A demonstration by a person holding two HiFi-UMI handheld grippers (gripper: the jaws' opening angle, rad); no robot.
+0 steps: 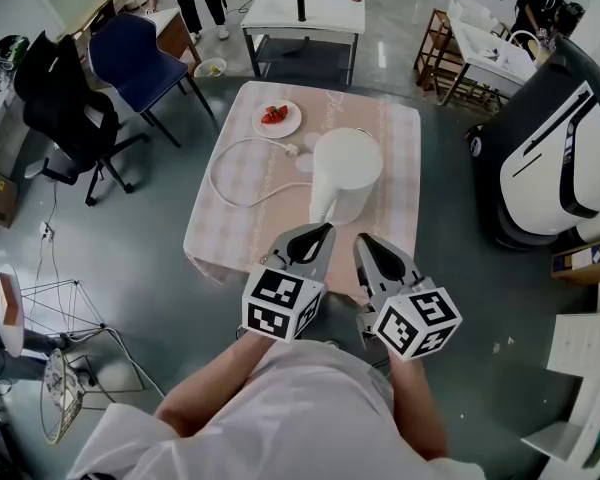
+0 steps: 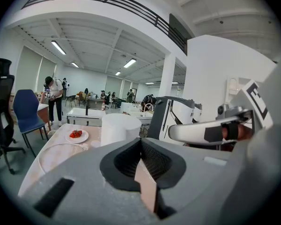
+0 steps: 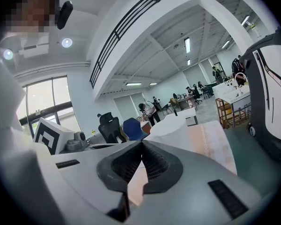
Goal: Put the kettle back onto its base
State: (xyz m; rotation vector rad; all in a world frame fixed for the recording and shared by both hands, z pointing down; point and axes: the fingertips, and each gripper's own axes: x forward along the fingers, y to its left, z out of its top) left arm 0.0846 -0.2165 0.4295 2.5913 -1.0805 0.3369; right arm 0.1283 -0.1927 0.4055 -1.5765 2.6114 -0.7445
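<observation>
1. Our left gripper (image 1: 325, 232) and right gripper (image 1: 361, 242) are both clenched on nothing, near the table's (image 1: 400, 138) front edge.
2. The kettle (image 1: 347, 168) stands upright mid-table, its cord (image 1: 214, 176) looping towards its foot.
3. Its base is hidden, so it may be seated or not; we check first.

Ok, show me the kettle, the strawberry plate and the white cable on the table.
kettle (image 1: 347, 160): head view, on its white lid.
strawberry plate (image 1: 291, 125): head view, bare rim.
white cable (image 1: 214, 176): head view, left bend of its loop.
</observation>
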